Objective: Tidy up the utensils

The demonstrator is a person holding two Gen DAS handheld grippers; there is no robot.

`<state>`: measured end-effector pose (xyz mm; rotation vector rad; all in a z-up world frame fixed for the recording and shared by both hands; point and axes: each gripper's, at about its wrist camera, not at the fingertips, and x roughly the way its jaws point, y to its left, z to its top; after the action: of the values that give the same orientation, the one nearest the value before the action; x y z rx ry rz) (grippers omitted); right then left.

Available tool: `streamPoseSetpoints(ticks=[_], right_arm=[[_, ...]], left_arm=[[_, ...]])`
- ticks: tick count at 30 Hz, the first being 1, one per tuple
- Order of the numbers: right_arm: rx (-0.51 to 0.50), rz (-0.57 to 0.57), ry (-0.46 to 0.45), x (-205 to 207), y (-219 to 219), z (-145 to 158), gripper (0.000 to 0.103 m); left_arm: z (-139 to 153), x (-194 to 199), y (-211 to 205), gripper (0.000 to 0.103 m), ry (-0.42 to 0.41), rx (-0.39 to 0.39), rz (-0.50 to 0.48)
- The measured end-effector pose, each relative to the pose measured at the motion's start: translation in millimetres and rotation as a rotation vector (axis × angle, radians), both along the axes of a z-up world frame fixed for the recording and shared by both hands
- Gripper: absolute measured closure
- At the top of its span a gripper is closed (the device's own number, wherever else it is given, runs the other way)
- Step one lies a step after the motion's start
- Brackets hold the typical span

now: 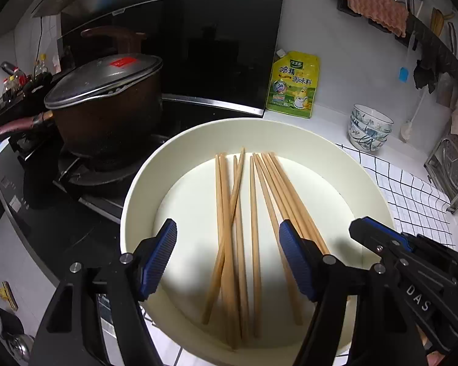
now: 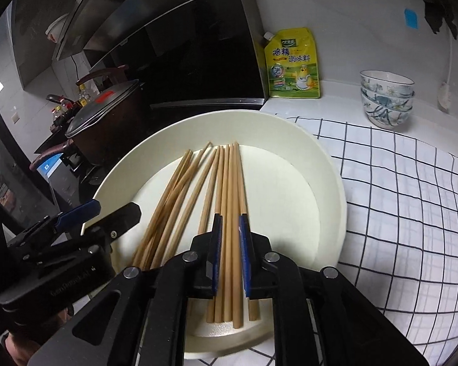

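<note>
The white countertop (image 2: 336, 100) runs along the tiled wall and meets the black stove (image 1: 85, 222) on its left side. A white cloth with a black grid (image 2: 397, 213) is spread over the counter, and a large cream dish (image 2: 332, 180) rests partly on that cloth and partly at the stove's edge. Farther back, directly on the bare counter, a yellow seasoning pouch (image 2: 293, 64) stands by the wall, and a stack of 3 flower-patterned bowls (image 2: 386, 100) sits just past the cloth's far edge.
</note>
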<state>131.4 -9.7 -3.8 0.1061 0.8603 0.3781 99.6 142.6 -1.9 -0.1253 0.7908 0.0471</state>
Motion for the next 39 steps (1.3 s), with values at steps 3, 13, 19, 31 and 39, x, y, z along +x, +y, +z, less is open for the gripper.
streamPoseSetpoints(ticks=[3, 13, 19, 31, 39], right_arm=[[-0.003, -0.021, -0.011, -9.2, -4.7, -0.4, 0.084], [-0.014, -0.053, -0.023, -30.8, -12.2, 0.4, 0.075], [-0.017, -0.077, -0.031, -40.6, -15.5, 0.6, 0.073], [-0.025, -0.095, -0.047, -56.2, -19.2, 1.3, 0.064], [-0.033, -0.11, -0.05, -63.0, -25.7, 1.3, 0.063]], left_arm=[[0.1, -4.3, 0.6, 0.034, 0.001, 0.0, 0.009], [-0.2, -22.4, -9.7, 0.029, 0.0, 0.02, 0.003], [1.8, -31.5, -13.0, 0.022, -0.013, 0.032, 0.01], [-1.5, -40.6, -12.6, 0.019, 0.007, 0.028, 0.005], [-0.7, -47.5, -15.3, 0.014, -0.001, 0.036, 0.013]])
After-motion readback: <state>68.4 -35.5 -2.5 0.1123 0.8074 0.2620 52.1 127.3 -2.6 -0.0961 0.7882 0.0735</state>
